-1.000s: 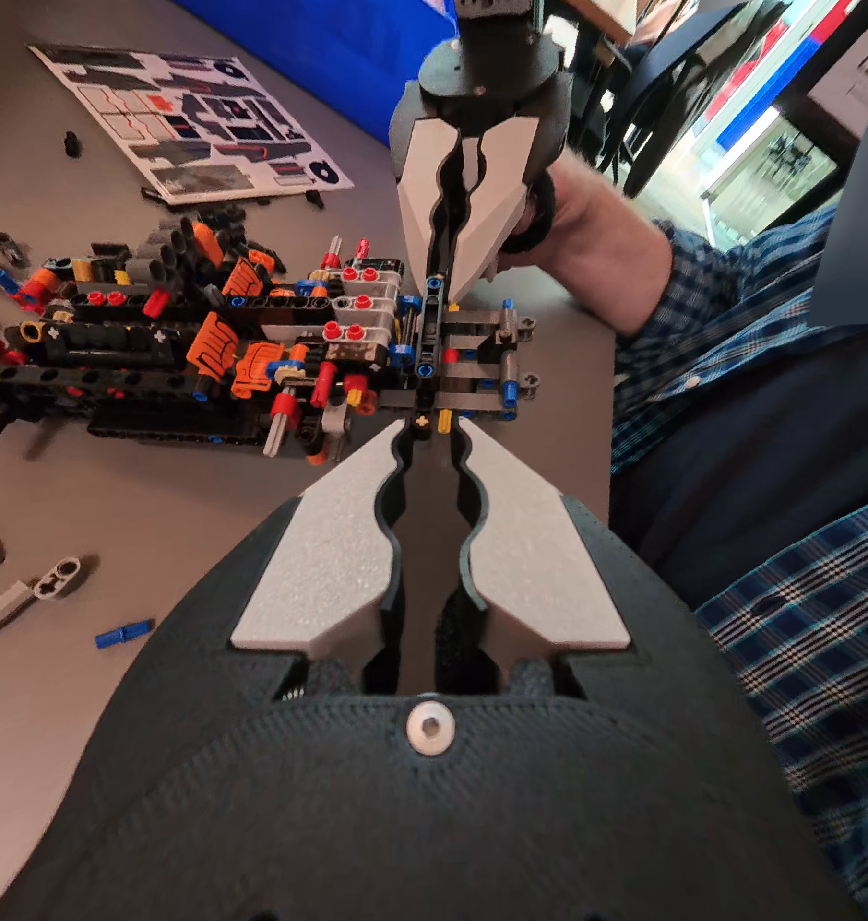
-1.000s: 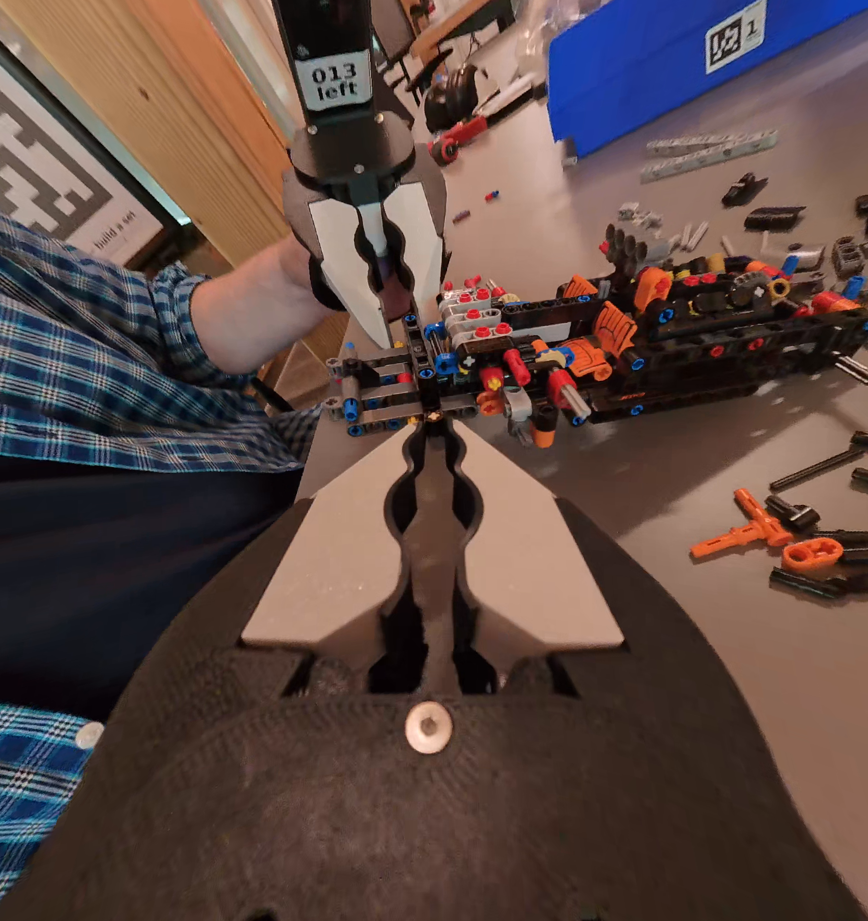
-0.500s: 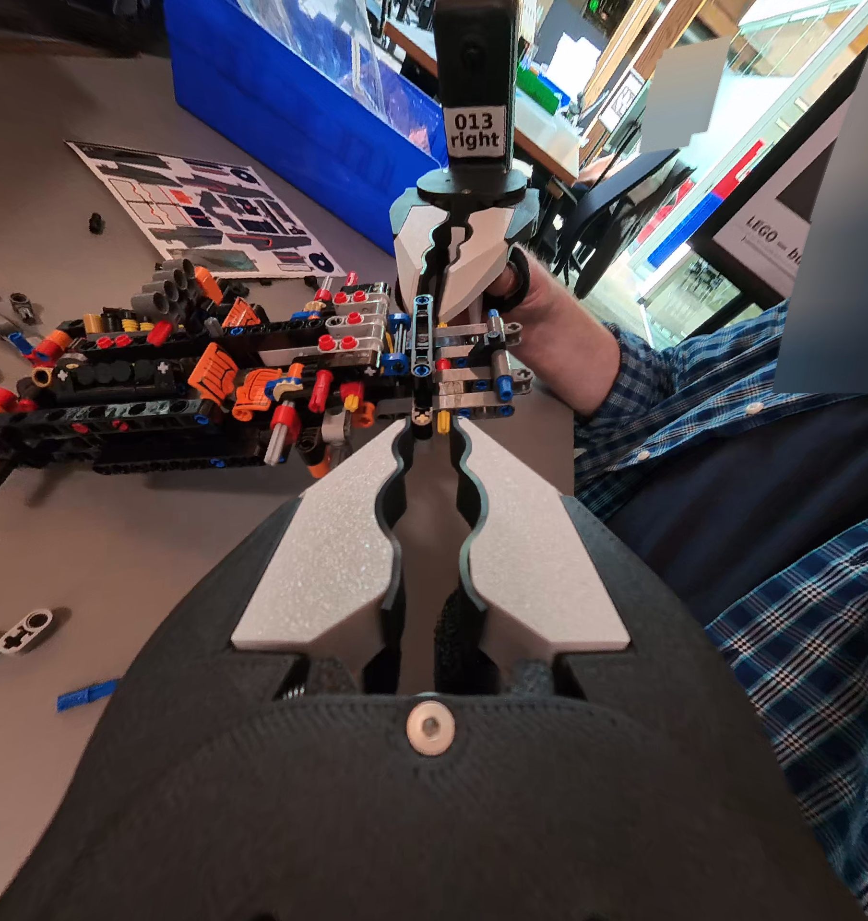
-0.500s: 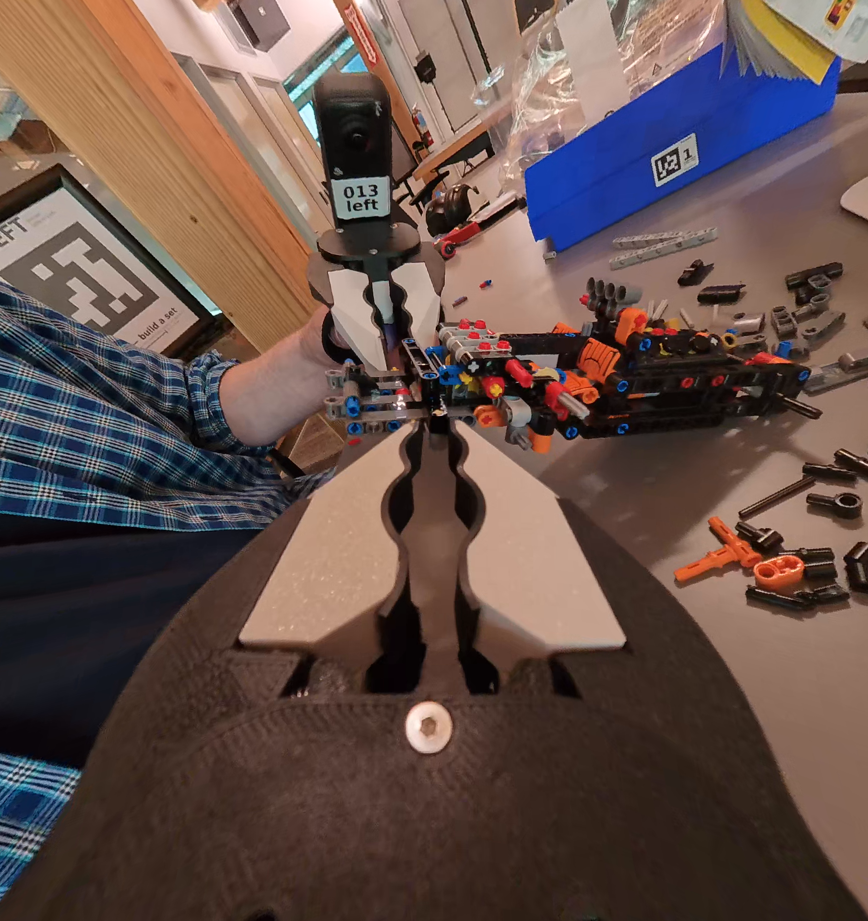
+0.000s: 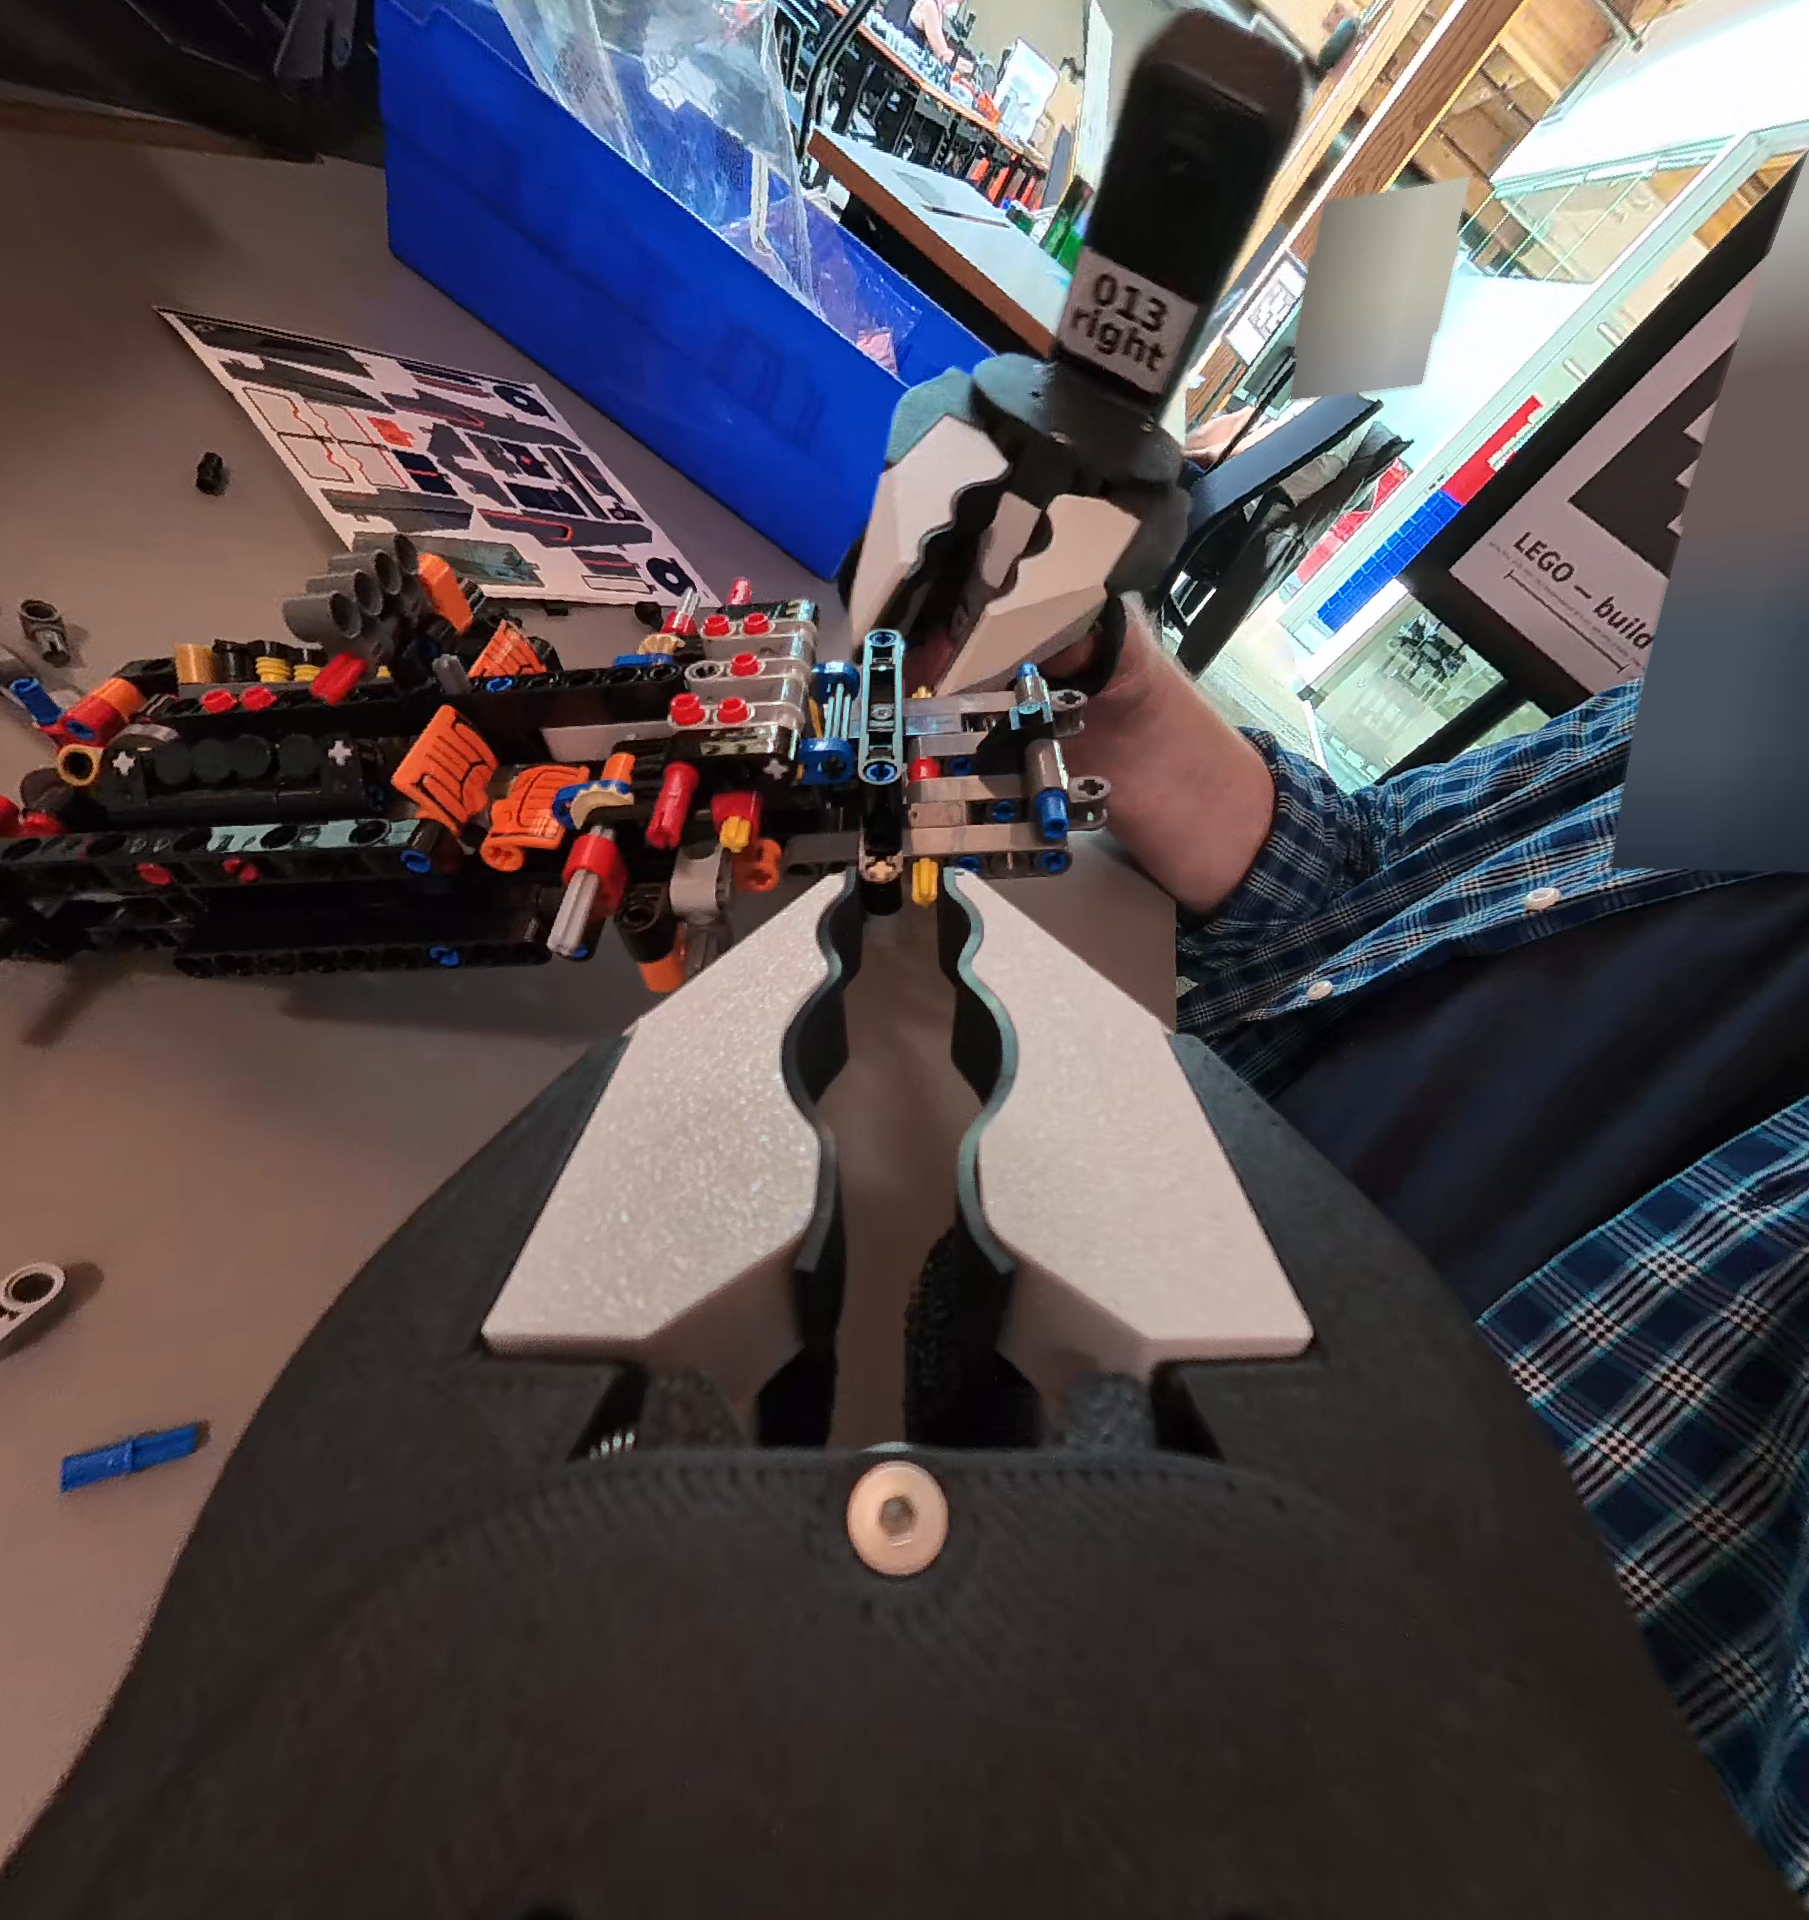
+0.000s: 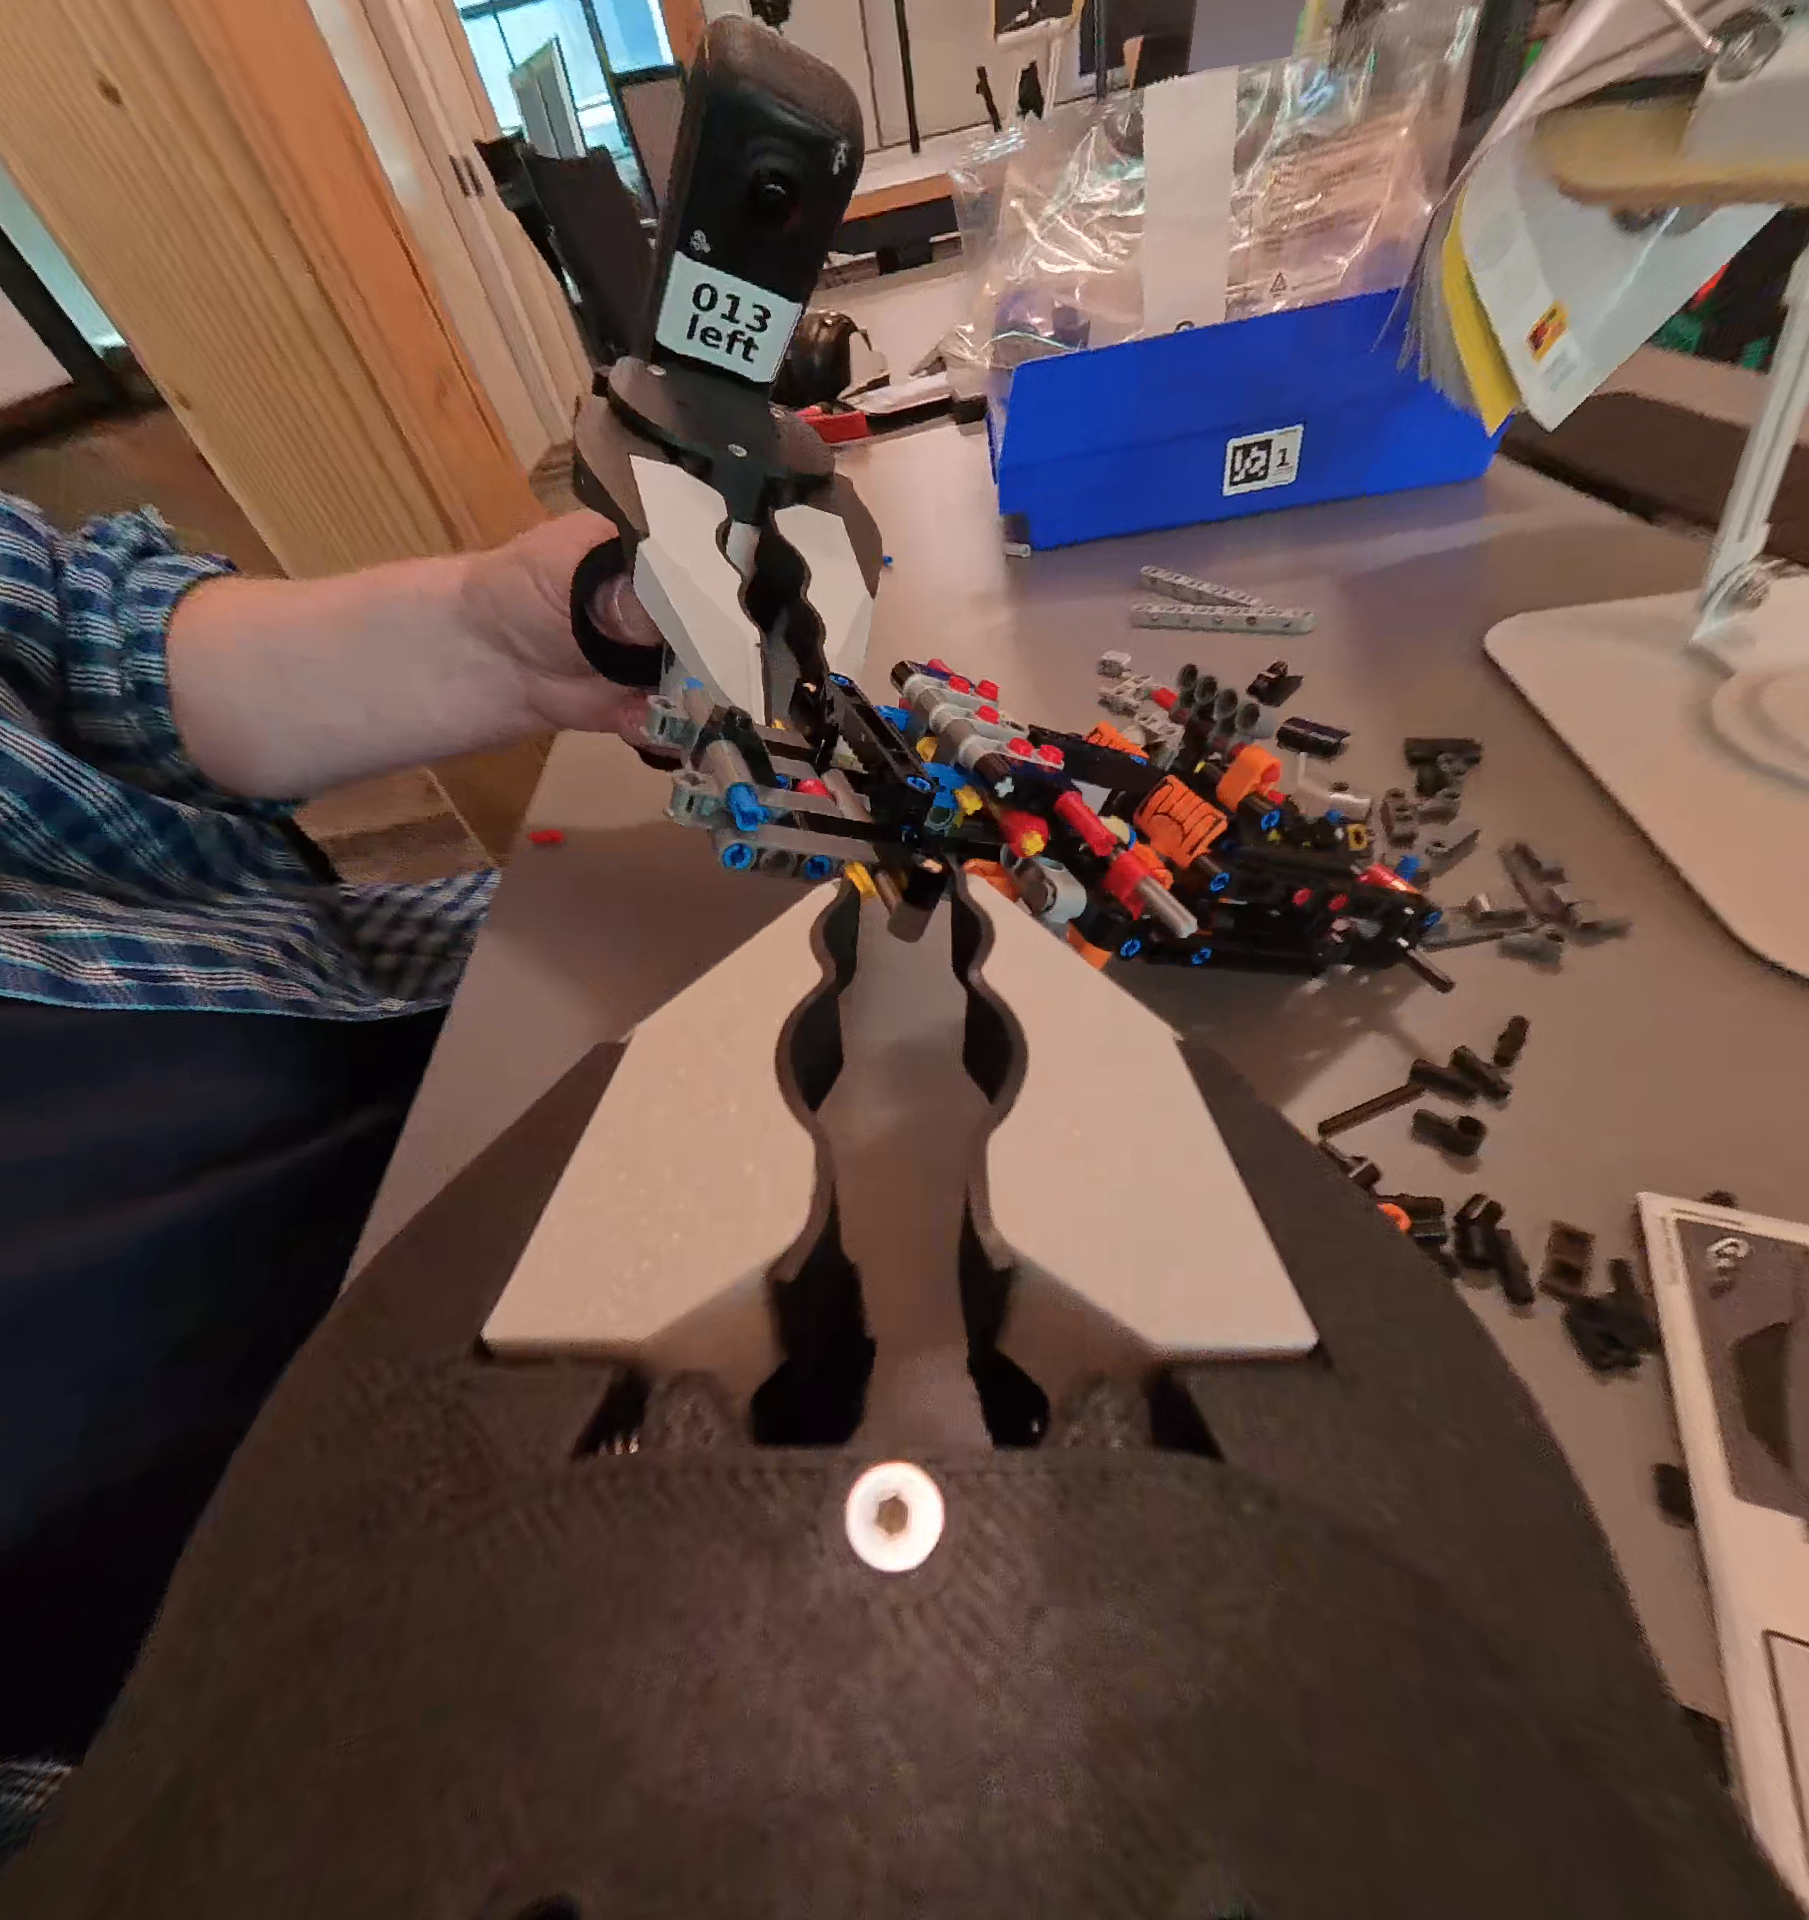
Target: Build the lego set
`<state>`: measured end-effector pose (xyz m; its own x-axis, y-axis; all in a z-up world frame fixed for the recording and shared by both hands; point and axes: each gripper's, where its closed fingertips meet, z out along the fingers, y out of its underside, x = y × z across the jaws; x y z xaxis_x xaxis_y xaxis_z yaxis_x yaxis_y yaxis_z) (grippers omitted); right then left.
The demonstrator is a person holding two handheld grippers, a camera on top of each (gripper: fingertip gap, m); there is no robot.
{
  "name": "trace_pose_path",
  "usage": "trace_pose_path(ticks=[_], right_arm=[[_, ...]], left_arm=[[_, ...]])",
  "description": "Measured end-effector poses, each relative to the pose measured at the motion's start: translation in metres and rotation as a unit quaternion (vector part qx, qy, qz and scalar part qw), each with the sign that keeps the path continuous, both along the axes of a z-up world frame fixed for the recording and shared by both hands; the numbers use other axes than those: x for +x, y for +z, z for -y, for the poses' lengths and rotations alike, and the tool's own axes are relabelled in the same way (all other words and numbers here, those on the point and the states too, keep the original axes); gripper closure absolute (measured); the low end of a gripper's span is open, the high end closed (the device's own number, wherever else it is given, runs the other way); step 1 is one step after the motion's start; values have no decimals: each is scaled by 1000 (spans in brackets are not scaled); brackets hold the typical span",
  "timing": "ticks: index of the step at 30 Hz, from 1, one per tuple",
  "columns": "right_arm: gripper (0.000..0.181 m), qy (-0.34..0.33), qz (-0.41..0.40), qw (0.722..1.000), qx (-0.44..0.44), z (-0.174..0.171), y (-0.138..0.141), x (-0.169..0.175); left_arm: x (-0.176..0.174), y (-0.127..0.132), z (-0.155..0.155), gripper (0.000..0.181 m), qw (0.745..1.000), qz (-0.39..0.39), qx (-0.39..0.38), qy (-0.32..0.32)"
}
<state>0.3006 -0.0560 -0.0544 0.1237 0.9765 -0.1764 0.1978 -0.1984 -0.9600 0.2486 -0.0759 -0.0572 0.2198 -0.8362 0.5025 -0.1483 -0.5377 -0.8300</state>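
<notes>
The long black, orange and red lego model [image 5: 464,790] lies on the grey table, and its grey-beamed near end is lifted off it. My left gripper [image 5: 895,883] is shut on a black beam at that end; it also shows in the right wrist view [image 6: 786,686]. My right gripper [image 6: 905,888] meets the same end from the opposite side. Its jaws stand a little apart around a black pin end, with gaps on both sides. It also shows in the left wrist view [image 5: 947,670], tilted. The model slopes down to the table in the right wrist view [image 6: 1139,831].
A blue bin [image 6: 1222,436] and a sticker sheet [image 5: 432,468] lie beyond the model. Loose black pieces [image 6: 1451,1101], a booklet [image 6: 1793,1455] and a white lamp base [image 6: 1710,748] are on the right. A blue pin [image 5: 131,1444] and a grey connector [image 5: 6,1304] lie on the left. My hands' fingertips stand some 7 cm from each other. From the left gripper's tips to the grey connector [image 5: 6,1304] is close to 15 cm.
Both grippers have risen and tilted, lifting the model's near end. The right gripper's jaws have parted slightly. The left gripper keeps its hold.
</notes>
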Motion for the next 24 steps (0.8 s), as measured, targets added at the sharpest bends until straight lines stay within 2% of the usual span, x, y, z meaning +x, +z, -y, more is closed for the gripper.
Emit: trace_pose_path(ticks=[24], right_arm=[[169,-3,-21,998,-61,-4,-2,-2]], left_arm=[[0,-4,-2,168,1000,-10,12,5]])
